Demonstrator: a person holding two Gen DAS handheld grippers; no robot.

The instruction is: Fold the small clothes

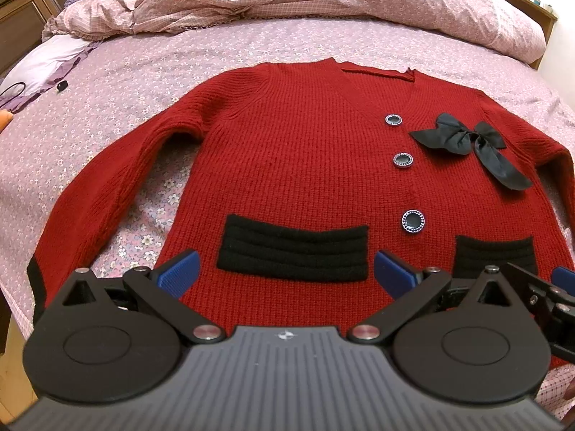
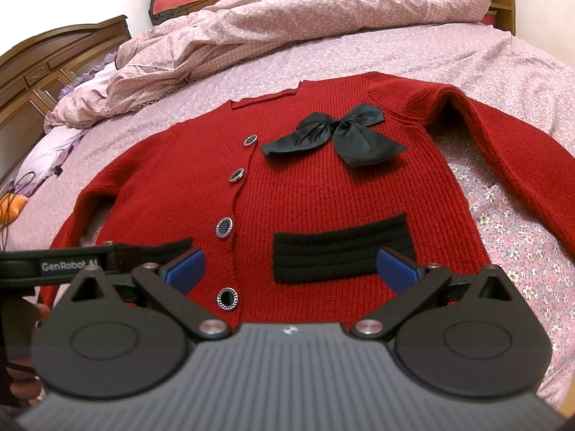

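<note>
Two claws, both mine, hover over the hem of a red knitted cardigan (image 1: 294, 165) with black pocket bands and a black satin bow (image 1: 467, 143). It lies flat, front up and buttoned, just ahead of my fingers, sleeves angled out to either side. My left claw (image 1: 285, 274) is spread and holds nothing; my right claw (image 2: 291, 269) is spread and bare as well. No fold looks begun, I judge. Next calls for pinching a sleeve or side edge and carrying it across the chest. Underneath is a bed with a pink floral sheet (image 1: 151, 68); a rumpled pink quilt (image 2: 287, 25) lies beyond, before a brown wooden headboard (image 2: 54, 61).
</note>
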